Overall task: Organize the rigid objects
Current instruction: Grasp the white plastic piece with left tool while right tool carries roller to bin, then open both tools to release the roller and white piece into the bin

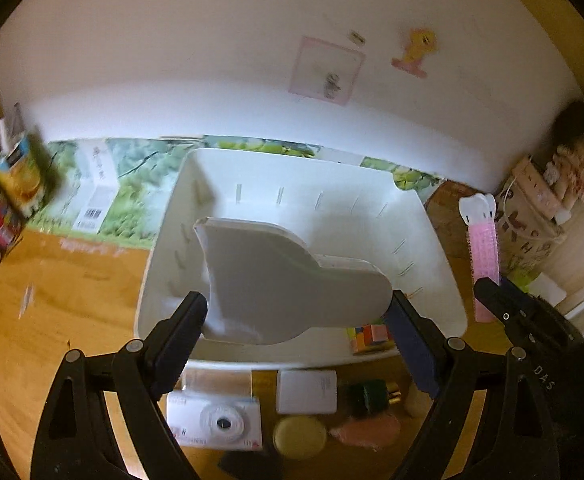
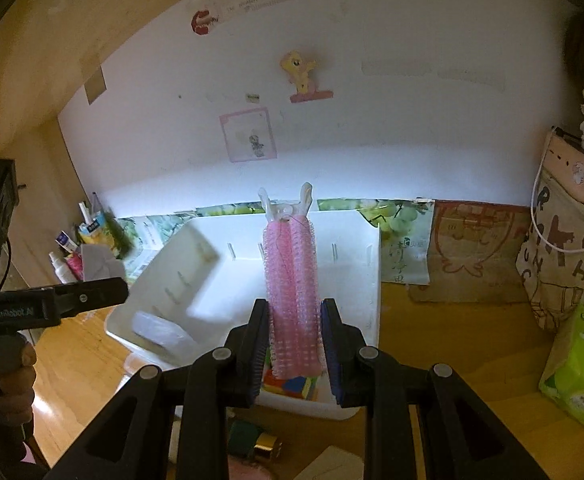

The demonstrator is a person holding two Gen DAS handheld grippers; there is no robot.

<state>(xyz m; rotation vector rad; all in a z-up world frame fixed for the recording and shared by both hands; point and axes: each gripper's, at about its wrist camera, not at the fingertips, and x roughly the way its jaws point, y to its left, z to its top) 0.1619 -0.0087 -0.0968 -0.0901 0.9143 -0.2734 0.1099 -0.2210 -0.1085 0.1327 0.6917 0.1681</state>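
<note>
**Two grippers holding items over a white bin**

The left gripper (image 1: 298, 316) is clamping a flat, smooth grey-white panel (image 1: 287, 284) with a curved outline, its jaws standing wide on the panel's edges, above the white plastic bin (image 1: 163, 240) with slotted inner walls. The right gripper (image 2: 295, 336) is pinching, jaws narrow, a pink mesh-textured hair roller clip (image 2: 292, 280), its long axis running away from the camera, white pronged end pointing to the wall. A multicoloured cube (image 2: 292, 386) is lying in the bin's near corner on the wooden desk (image 1: 51, 312)
</note>
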